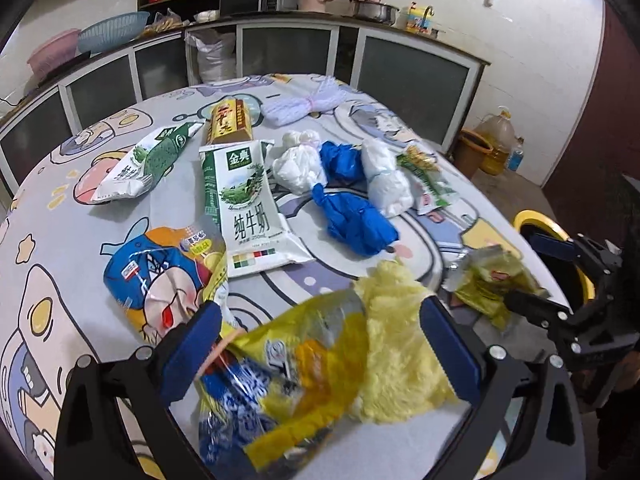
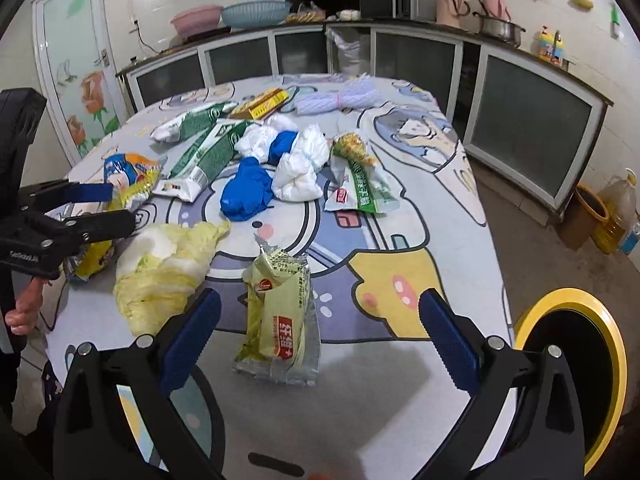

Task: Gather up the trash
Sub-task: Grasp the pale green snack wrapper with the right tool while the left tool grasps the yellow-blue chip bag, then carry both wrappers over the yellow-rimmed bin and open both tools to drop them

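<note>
I am reading 金典 and 纯牛奶 on the milk carton (image 1: 250,204); other print is staying too blurred for me.

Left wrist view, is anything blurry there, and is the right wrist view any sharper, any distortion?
Left wrist view: the yellow-and-blue snack bag between the open left gripper is motion-smeared, while the milk carton farther back reads sharp. Right wrist view: the pale yellow wrapper before the open right gripper is crisp. Both views: fisheye bends the counter, dark corners.

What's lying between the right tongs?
In the right wrist view, a pale yellow-green snack wrapper lies on the table between the open right tongs, untouched.
</note>
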### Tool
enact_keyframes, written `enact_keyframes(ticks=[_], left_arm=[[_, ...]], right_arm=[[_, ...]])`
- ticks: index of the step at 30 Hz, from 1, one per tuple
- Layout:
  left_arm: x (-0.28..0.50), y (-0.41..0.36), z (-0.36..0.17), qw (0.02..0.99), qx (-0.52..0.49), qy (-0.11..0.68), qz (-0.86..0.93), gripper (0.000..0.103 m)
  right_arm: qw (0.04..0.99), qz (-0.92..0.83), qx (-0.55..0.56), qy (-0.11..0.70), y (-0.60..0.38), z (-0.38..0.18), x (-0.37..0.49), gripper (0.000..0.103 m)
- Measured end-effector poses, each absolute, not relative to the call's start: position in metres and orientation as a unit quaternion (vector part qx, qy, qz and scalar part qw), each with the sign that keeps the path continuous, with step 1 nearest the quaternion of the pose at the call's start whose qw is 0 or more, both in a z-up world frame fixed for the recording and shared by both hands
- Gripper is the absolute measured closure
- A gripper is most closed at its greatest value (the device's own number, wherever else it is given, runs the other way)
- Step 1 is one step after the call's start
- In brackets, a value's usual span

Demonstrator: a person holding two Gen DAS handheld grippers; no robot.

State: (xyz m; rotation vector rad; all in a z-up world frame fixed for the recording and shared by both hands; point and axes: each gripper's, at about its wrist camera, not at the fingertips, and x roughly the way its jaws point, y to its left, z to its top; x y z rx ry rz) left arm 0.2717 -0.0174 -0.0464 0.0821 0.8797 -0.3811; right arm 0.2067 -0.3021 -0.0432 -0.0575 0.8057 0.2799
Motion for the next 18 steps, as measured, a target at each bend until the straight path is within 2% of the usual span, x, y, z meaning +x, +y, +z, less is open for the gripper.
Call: enact_keyframes(ticks=[5, 6, 8, 9, 10, 11, 12, 13, 16, 18], left_arm=[[0.285, -0.011, -0.056, 0.885, 0.034, 0.432, -0.172, 0.007], [0.286, -0.01, -0.056, 0.887, 0.031, 0.429, -0.17, 0.007], [0.286, -0.007, -0.056, 0.889, 0.026, 0.426, -0.165, 0.007], [0.287, -0.006, -0.056, 0.891, 0.022, 0.423, -0.162, 0.01], [0.286, -0.004, -0.056, 0.894, 0.02, 0.42, -0.156, 0.022], [0.285, -0.003, -0.056, 0.895, 0.021, 0.418, -0.151, 0.029], [0.285, 0.0, -0.055, 0.895, 0.016, 0.419, -0.151, 0.035], [0.285, 0.003, -0.055, 0.893, 0.007, 0.421, -0.156, 0.06], [0.282, 0.008, -0.056, 0.893, 0.011, 0.425, -0.149, 0.076], [0.278, 0.009, -0.057, 0.896, 0.024, 0.422, -0.136, 0.078]], right_arm=[[0.903, 0.139, -0.039, 0.405, -0.297, -0.049, 0.214, 0.01], [0.902, 0.139, -0.04, 0.408, -0.296, -0.05, 0.216, 0.013], [0.899, 0.137, -0.042, 0.414, -0.295, -0.053, 0.22, 0.029], [0.898, 0.134, -0.043, 0.417, -0.294, -0.053, 0.221, 0.031], [0.895, 0.133, -0.046, 0.423, -0.294, -0.056, 0.223, 0.039], [0.893, 0.134, -0.046, 0.427, -0.293, -0.057, 0.224, 0.052], [0.892, 0.134, -0.045, 0.43, -0.293, -0.059, 0.225, 0.058], [0.891, 0.134, -0.046, 0.432, -0.292, -0.059, 0.225, 0.073], [0.89, 0.133, -0.053, 0.432, -0.289, -0.057, 0.221, 0.081], [0.89, 0.136, -0.051, 0.432, -0.288, -0.055, 0.219, 0.083]])
